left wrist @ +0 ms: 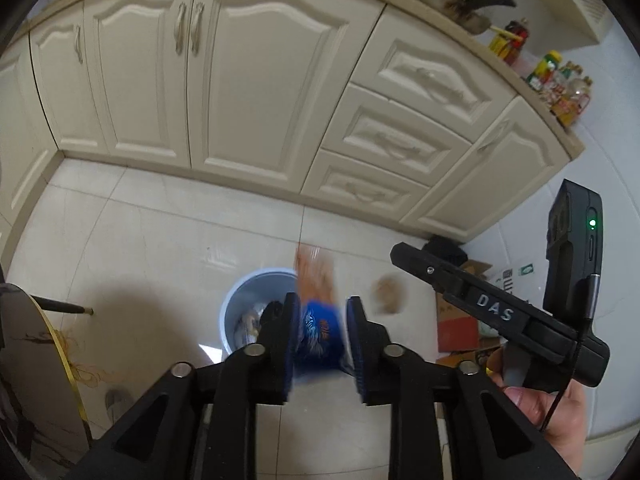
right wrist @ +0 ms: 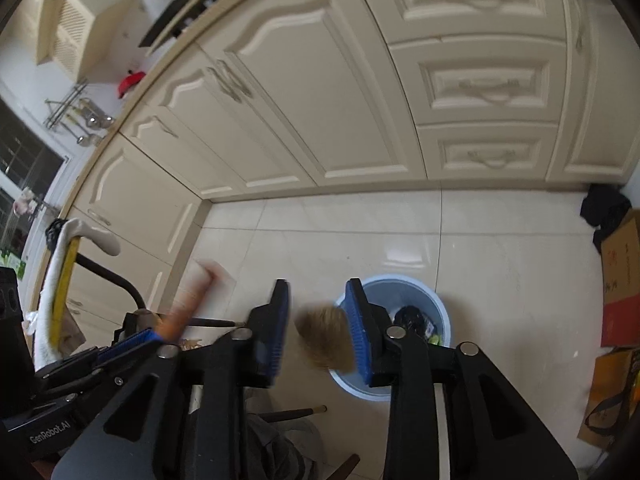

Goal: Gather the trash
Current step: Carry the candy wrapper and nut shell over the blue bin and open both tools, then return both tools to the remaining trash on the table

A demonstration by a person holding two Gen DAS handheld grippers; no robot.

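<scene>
My left gripper (left wrist: 323,304) points down over the floor, its blue pads standing apart. A blurred blue and orange snack packet (left wrist: 320,332) sits loose between them. Just behind it on the floor stands a pale blue trash bin (left wrist: 240,292) with some rubbish inside. My right gripper (right wrist: 317,286) hangs over the same bin (right wrist: 436,308). A blurred brown fluffy ball (right wrist: 326,340) lies between its pads. The ball touches the right pad and is clear of the left one. It also shows in the left wrist view (left wrist: 386,294), beside the packet.
Cream kitchen cabinets (left wrist: 248,80) run along the back. Cardboard boxes (left wrist: 456,320) and a black cloth (right wrist: 604,208) lie by the right corner. A round table edge with a gold rim (left wrist: 60,360) and chair legs (right wrist: 296,414) are close on the left. A hand (left wrist: 560,412) holds the right gripper.
</scene>
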